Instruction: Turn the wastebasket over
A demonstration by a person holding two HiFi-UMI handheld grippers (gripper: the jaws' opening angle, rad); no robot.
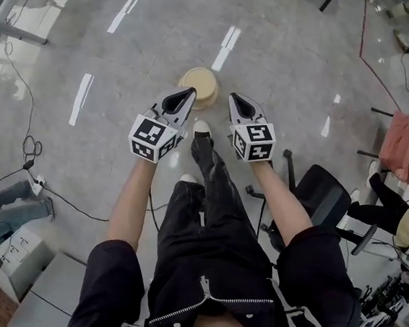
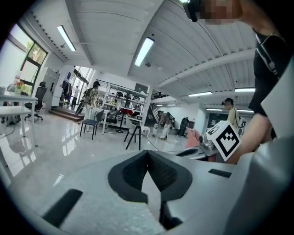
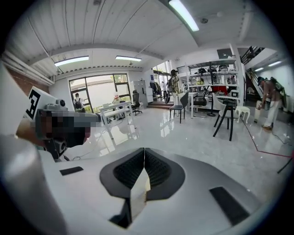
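Polished grey floor (image 1: pixel 106 53) fills the head view, and the beige wastebasket (image 1: pixel 199 87) stands on it just beyond the person's shoe (image 1: pixel 201 128). Whether its mouth faces up or down cannot be told from above.

The left gripper (image 1: pixel 186 93) is on the near-left side of the wastebasket, and its tips overlap the wastebasket's near edge in the head view. The right gripper (image 1: pixel 234 98) is on the near-right side, its tips just clear of the rim. Neither holds the wastebasket, which lies between and ahead of the two sets of tips.

In the left gripper view the left gripper's (image 2: pixel 147 153) dark ribbed pads (image 2: pixel 131 172) are pressed together at the tip, with only floor seen behind them. The right gripper (image 3: pixel 144 151) likewise has its jaws pressed together on nothing, and its view looks out over the room rather than at the wastebasket.

A black office chair (image 1: pixel 317 194) stands to the near right of the wastebasket, and cables (image 1: pixel 32 152) trail well to its left.
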